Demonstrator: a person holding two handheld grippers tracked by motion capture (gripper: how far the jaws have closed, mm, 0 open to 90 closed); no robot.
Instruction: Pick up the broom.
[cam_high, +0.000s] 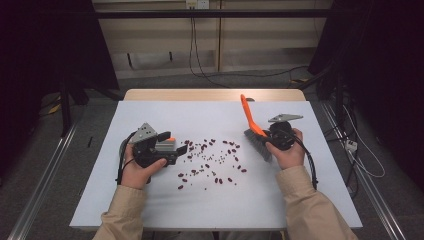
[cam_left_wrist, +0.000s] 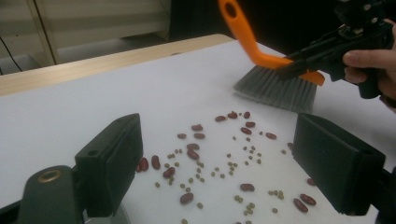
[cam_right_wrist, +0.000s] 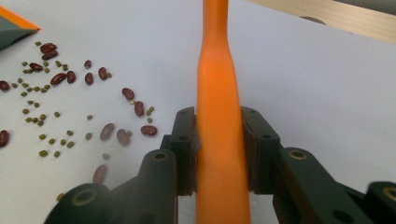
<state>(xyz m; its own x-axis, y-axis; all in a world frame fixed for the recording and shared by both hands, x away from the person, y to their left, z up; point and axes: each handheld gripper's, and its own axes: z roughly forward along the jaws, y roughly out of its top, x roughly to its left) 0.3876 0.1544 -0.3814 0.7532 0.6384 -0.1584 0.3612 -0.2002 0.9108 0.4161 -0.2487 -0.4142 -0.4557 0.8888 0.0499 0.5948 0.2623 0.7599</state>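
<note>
Red beans and small green ones (cam_high: 212, 160) (cam_left_wrist: 210, 158) (cam_right_wrist: 56, 79) lie scattered over the middle of the white tabletop (cam_high: 150, 200). My right gripper (cam_high: 265, 136) (cam_right_wrist: 218, 126) is shut on the orange handle of a hand brush (cam_high: 248, 117) (cam_right_wrist: 217, 84). Its grey bristles (cam_left_wrist: 275, 88) hang just above the table, right of the beans. My left gripper (cam_high: 180, 149) (cam_left_wrist: 217, 135) rests left of the beans, jaws wide apart, with only table and beans between them. A grey piece with an orange edge (cam_high: 169, 142) (cam_right_wrist: 14, 28) sits at that gripper; I cannot tell whether it is held.
A wooden strip (cam_high: 215, 95) borders the table's far edge. Cables (cam_high: 200, 50) hang down the wall behind and run across the floor. Dark curtains stand on both sides. Bare tabletop lies in front of the beans toward the person.
</note>
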